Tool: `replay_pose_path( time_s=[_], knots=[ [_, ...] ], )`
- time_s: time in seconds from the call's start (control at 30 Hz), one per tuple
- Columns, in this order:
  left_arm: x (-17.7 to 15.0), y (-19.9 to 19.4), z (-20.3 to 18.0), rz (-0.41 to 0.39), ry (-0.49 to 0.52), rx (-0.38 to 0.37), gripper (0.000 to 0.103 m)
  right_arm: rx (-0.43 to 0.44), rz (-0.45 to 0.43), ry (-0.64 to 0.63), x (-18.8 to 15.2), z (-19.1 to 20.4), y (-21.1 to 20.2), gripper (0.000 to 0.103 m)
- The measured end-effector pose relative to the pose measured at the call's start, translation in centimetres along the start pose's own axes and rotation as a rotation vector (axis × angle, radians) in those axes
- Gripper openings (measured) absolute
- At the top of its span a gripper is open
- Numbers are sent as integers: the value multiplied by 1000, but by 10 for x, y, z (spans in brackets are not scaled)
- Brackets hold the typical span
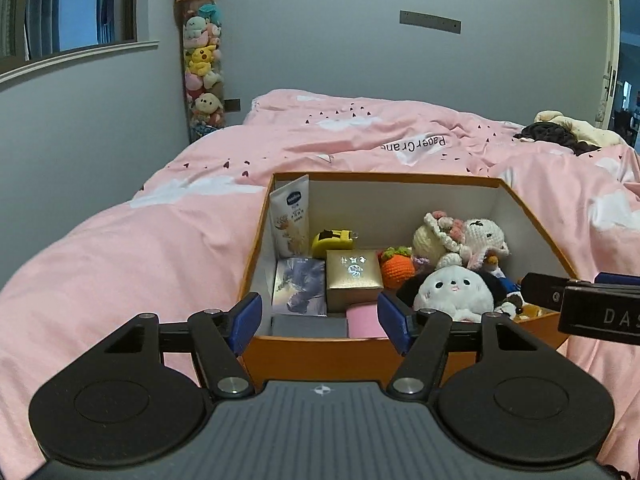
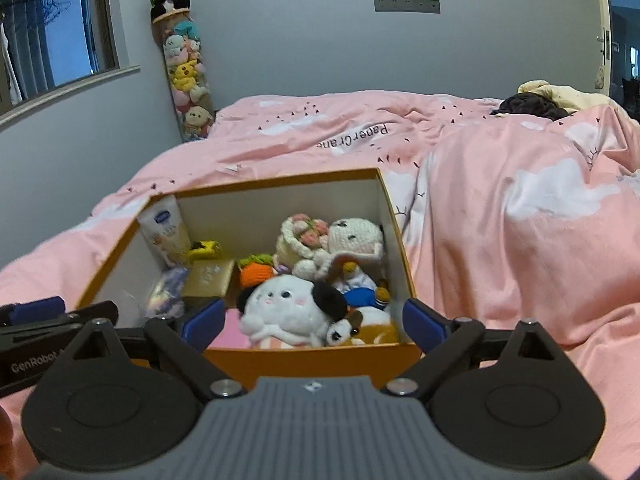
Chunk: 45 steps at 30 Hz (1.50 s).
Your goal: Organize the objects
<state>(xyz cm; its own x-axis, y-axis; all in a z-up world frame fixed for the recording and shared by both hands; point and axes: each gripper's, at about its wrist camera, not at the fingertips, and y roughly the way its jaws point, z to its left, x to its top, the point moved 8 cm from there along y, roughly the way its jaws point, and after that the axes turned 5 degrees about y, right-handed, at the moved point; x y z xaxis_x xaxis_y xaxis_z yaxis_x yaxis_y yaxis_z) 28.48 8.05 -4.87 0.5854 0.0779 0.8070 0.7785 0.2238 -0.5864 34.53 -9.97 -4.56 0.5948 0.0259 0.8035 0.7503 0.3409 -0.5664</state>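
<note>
An orange box [image 1: 320, 354] [image 2: 308, 360] with white inner walls sits on the pink bed. On its left side are a lotion tube [image 1: 291, 216], a yellow tape measure [image 1: 334, 240], a gold box [image 1: 353, 278], a purple packet [image 1: 299, 286], a grey box [image 1: 308, 326] and a pink item [image 1: 362, 320]. On its right side are plush toys: a white panda-eared plush [image 1: 452, 290] [image 2: 292, 304], a crochet lamb [image 2: 354, 238] and an orange crochet fruit [image 1: 396, 266]. My left gripper [image 1: 319, 322] is open and empty over the box's near left part. My right gripper [image 2: 314, 322] is open and empty over the near right part.
The pink duvet [image 2: 500, 220] covers the bed all round the box. Dark and cream clothes [image 1: 560, 132] lie at the far right. A tall clear tube of plush toys [image 1: 202, 68] stands in the wall corner with a panda on top.
</note>
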Motion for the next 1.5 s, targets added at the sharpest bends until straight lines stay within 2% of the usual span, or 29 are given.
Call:
replay_pose_path(
  time_s=[0.23, 0.57, 1.5],
  knots=[
    [-12, 10, 0, 18, 11, 22, 75, -1, 13, -30, -12, 0, 15, 96],
    [-13, 18, 0, 24, 18, 11, 75, -19, 31, -61, -16, 1, 24, 96],
    [-16, 21, -1, 36, 21, 10, 75, -24, 40, -69, -19, 3, 29, 96]
  ],
)
